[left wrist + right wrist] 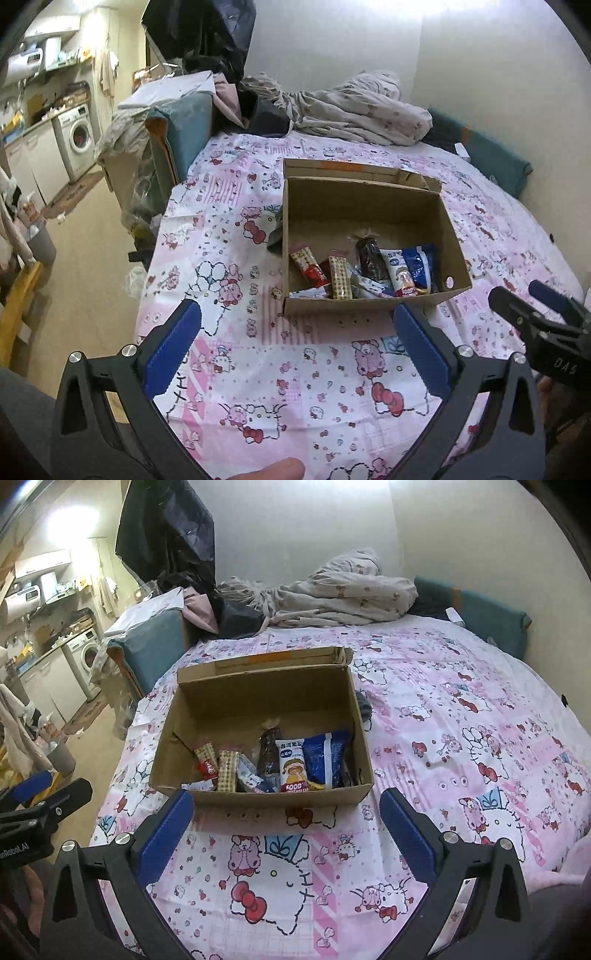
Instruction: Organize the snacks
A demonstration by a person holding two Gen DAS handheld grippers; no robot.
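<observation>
An open cardboard box (362,304) (277,800) sits on a pink cartoon-print bedsheet (295,369). Several snack packets lie along its near side: a blue packet (327,760), a white packet marked FOOD (293,770), a dark brown one (269,753), a chequered bar (227,771) and a red-and-white one (207,766). My left gripper (295,310) is open and empty, just short of the box's near-left corner. My right gripper (287,797) is open and empty in front of the box's near wall. Each gripper shows in the other's view: right gripper (517,291), left gripper (62,781).
A crumpled blanket (362,110) and dark clothes are piled at the far end of the bed. A dark cloth (275,236) lies against the box's outer side. Teal cushions (491,624) line the wall. The bed's left edge drops to floor, with a washing machine (79,136) beyond.
</observation>
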